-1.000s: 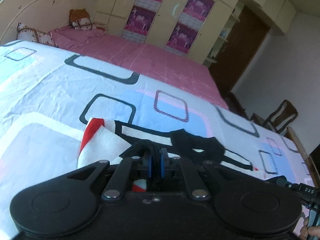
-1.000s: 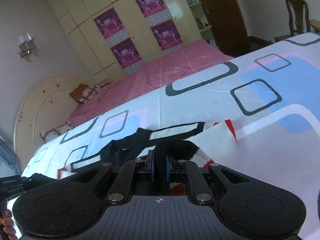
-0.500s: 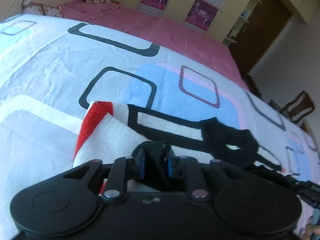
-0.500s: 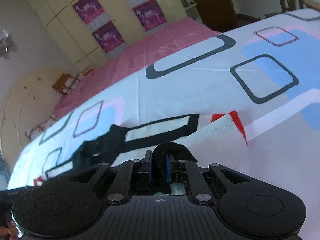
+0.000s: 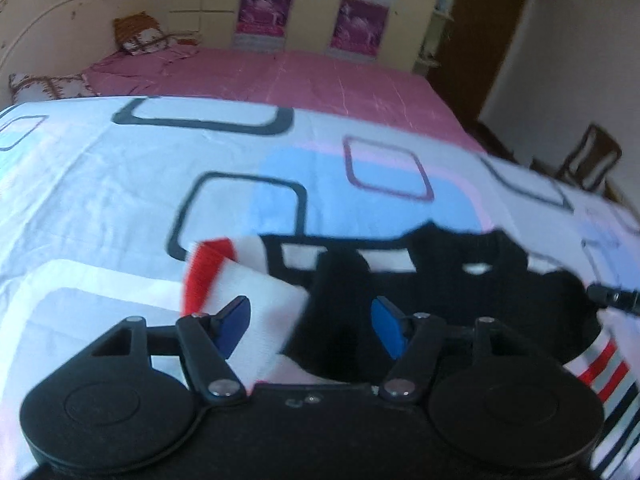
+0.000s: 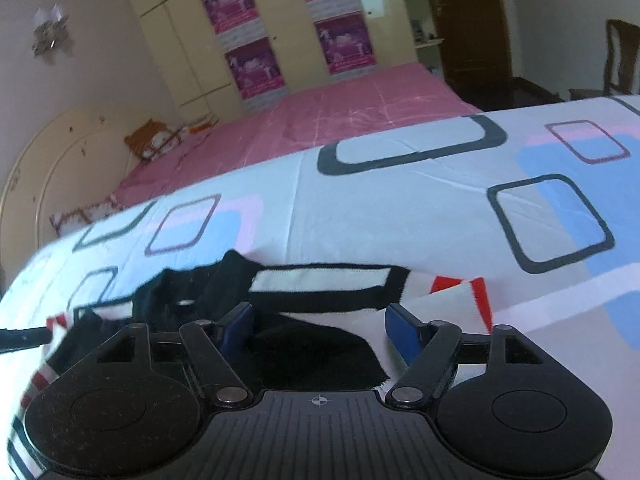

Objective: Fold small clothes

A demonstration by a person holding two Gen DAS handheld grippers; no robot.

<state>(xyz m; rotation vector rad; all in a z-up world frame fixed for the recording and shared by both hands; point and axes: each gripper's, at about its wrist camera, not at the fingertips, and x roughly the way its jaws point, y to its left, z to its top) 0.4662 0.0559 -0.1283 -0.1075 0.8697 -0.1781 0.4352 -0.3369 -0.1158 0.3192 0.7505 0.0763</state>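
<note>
A small white garment [image 5: 256,292] with red cuffs, black trim and a black collar lies on the patterned bedsheet [image 5: 100,200]. My left gripper [image 5: 310,322] hovers over it, jaws opening, blue pads apart; the black hem [image 5: 336,312] lies loose between them, pressed by neither pad. In the right wrist view the same garment [image 6: 320,284] stretches across the sheet [image 6: 400,208]. My right gripper [image 6: 320,326] is also opening, and a black fold [image 6: 312,352] lies slack between its spread fingers. The tip of the other gripper [image 5: 616,296] shows at the right edge.
A pink bedspread [image 5: 300,80] covers the bed's far half, with pillows [image 5: 48,86] by the headboard. Cream wardrobes with purple posters [image 6: 240,32] line the back wall. A wooden chair [image 5: 588,160] and a dark door [image 6: 460,20] stand to the right.
Both grippers went from shut on the garment's black edge to jaws spread wide, dropping the fabric onto the sheet. Both moved lower and closer to the bed.
</note>
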